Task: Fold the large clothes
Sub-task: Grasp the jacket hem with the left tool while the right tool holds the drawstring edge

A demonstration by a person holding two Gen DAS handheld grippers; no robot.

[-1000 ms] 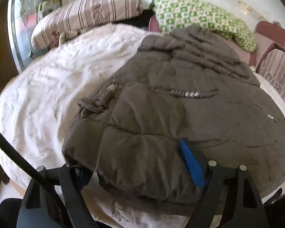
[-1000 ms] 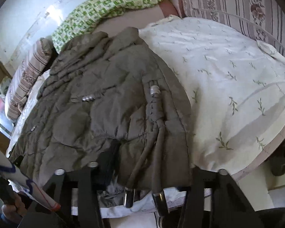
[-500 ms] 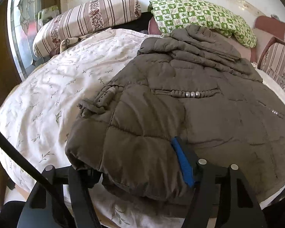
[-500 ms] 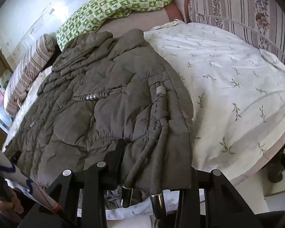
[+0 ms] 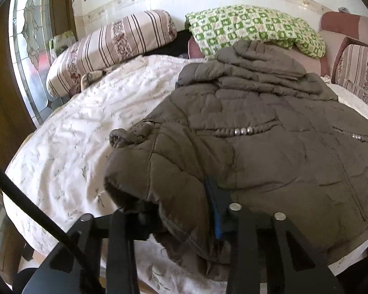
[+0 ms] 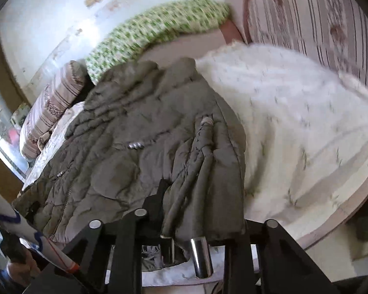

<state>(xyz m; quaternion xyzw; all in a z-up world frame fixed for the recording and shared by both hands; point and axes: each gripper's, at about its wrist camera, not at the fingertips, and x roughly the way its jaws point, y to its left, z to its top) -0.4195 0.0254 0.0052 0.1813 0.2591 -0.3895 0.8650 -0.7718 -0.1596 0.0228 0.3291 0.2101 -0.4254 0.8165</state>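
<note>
Both tongs have just been closing and now pinch the coat's hem: left tongs, right tongs. I lift evenly, keeping the brown padded coat square at the bed's near edge.

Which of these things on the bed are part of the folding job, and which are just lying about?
Part of the job:
- brown padded jacket
- left gripper, shut on its hem
- right gripper, shut on its hem

Lying about:
- striped pillow
- green checked pillow
- white bedspread
</note>
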